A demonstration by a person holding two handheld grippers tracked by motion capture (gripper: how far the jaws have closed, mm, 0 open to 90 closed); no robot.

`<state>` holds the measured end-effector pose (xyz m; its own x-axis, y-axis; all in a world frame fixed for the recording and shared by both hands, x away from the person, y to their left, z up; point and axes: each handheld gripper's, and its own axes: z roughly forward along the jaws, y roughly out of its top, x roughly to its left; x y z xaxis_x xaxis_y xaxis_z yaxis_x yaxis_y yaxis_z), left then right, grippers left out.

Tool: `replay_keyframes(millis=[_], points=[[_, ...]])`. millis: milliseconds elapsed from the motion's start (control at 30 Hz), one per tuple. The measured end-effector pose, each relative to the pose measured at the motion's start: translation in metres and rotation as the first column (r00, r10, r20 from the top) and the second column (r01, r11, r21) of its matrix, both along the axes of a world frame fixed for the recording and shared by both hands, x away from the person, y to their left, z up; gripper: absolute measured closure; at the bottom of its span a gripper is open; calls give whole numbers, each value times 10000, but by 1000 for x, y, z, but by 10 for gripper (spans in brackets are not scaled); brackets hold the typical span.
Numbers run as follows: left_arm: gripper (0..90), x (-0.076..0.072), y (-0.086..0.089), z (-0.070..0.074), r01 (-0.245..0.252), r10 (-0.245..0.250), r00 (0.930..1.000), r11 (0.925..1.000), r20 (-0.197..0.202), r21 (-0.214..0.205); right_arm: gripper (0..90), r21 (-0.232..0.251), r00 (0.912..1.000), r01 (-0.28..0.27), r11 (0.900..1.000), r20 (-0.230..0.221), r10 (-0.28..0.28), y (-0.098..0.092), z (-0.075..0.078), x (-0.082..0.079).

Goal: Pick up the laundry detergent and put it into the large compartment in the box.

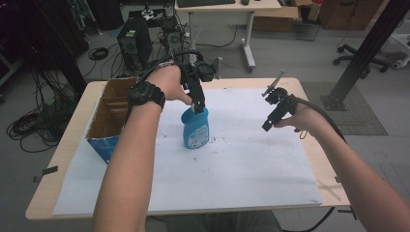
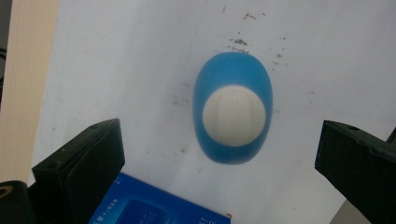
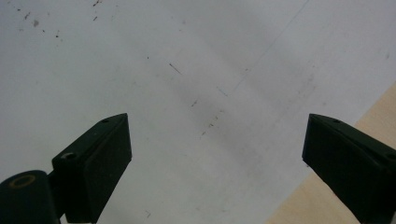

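The blue bottle (image 1: pixel 196 130) stands upright on the white sheet, slightly toward nine o'clock from the sheet's middle. Its body is oval and blue, with a white cap (image 2: pixel 234 116) on top and a printed label on its front face. It is closed.

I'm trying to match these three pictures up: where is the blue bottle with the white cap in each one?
High view: the blue bottle stands at table centre, under the left claw.
Left gripper view: seen from above, centre, white cap between open jaws.
Right gripper view: not in it.
Shared landmark: the speckled white sheet.
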<state>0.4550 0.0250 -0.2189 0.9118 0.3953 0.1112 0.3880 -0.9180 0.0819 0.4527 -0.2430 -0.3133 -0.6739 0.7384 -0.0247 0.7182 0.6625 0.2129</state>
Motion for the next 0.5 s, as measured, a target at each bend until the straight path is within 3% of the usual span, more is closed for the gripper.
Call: replay_keyframes(millis=[500], points=[[14,1,-8,-6,83,-82,9999,9999,-77,107,80,29,10000,-13,10000,22,13,-1,1,0]])
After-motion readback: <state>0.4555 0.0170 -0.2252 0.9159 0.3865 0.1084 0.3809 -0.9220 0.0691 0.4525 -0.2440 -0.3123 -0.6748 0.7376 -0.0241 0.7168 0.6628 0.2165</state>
